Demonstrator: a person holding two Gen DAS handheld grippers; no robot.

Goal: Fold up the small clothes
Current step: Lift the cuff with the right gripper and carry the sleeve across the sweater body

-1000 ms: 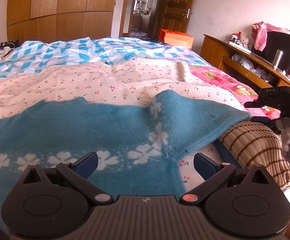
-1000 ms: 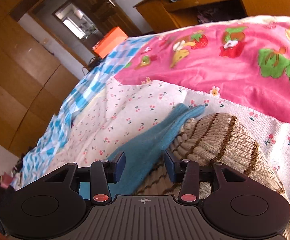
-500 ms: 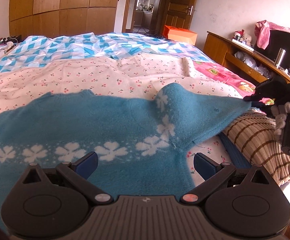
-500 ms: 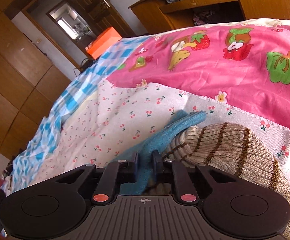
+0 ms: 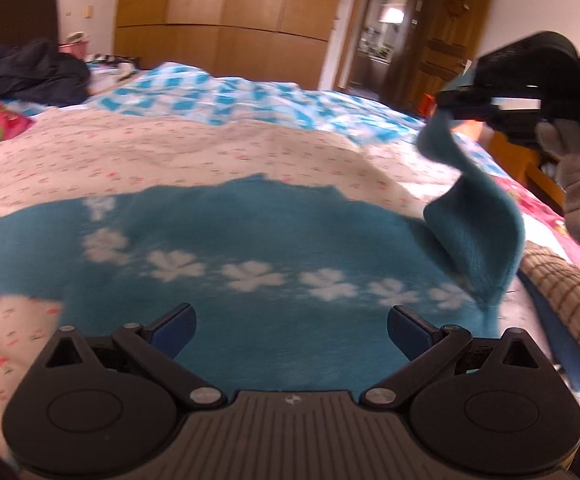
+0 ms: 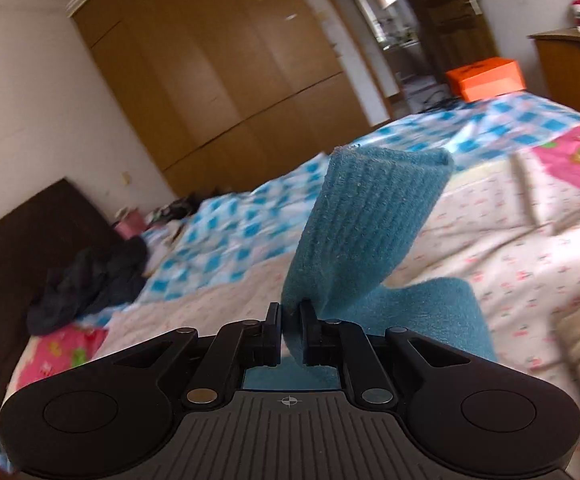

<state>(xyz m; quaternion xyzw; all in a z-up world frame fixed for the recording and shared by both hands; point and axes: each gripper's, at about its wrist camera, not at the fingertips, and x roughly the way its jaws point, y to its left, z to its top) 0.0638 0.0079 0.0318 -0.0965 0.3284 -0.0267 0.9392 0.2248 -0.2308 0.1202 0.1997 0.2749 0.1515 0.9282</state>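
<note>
A small blue sweater [image 5: 257, 248] with a row of white flowers lies spread on the bed. My left gripper [image 5: 292, 326] is open and empty, low over the sweater's near hem. My right gripper [image 6: 290, 316] is shut on the sweater's right sleeve [image 6: 366, 216] and holds its cuff up in the air. In the left wrist view the right gripper [image 5: 462, 106] shows at the upper right with the sleeve [image 5: 478, 216] hanging from it in a curve down to the sweater's body.
A beige brown-striped knit garment [image 5: 570, 292] lies at the sweater's right. The bed has a cherry-print sheet [image 5: 209, 152], a blue checked quilt [image 5: 249, 96] and dark clothes [image 5: 25, 76] at the far left. An orange box [image 6: 486, 78] is beyond the bed.
My right gripper closed on the sleeve end, lifted it off the striped garment and carried it up and over toward the sweater's body. The left view swung left.
</note>
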